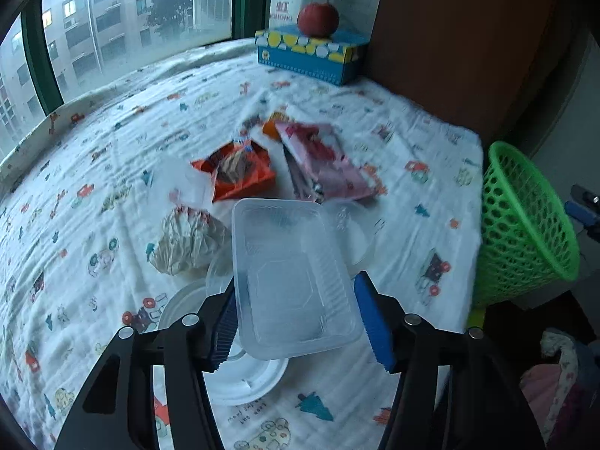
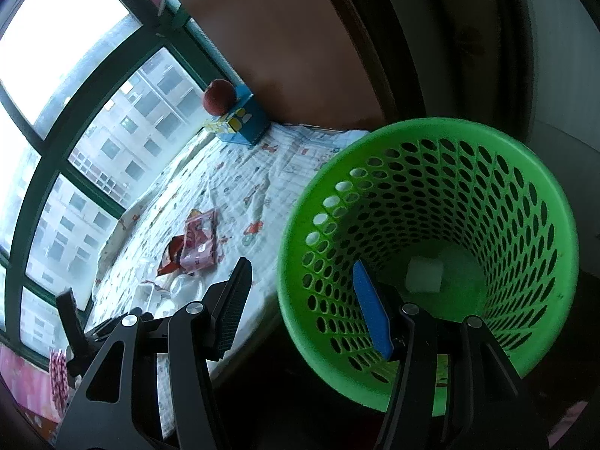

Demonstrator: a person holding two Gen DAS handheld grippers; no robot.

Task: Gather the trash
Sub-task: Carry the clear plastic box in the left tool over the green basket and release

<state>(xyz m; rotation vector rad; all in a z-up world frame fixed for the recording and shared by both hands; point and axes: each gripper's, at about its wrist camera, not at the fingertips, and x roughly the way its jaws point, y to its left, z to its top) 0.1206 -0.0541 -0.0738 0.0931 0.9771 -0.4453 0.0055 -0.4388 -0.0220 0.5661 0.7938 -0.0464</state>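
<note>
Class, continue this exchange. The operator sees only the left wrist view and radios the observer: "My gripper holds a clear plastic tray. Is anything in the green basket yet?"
Observer: Yes. The right wrist view looks down into the green basket; one white square piece lies at its bottom.
Operator: How does the right gripper sit on it?
Observer: The right gripper straddles the basket's wall, with the blue-padded finger inside and the black finger outside. I cannot tell whether it is pinching.
</note>
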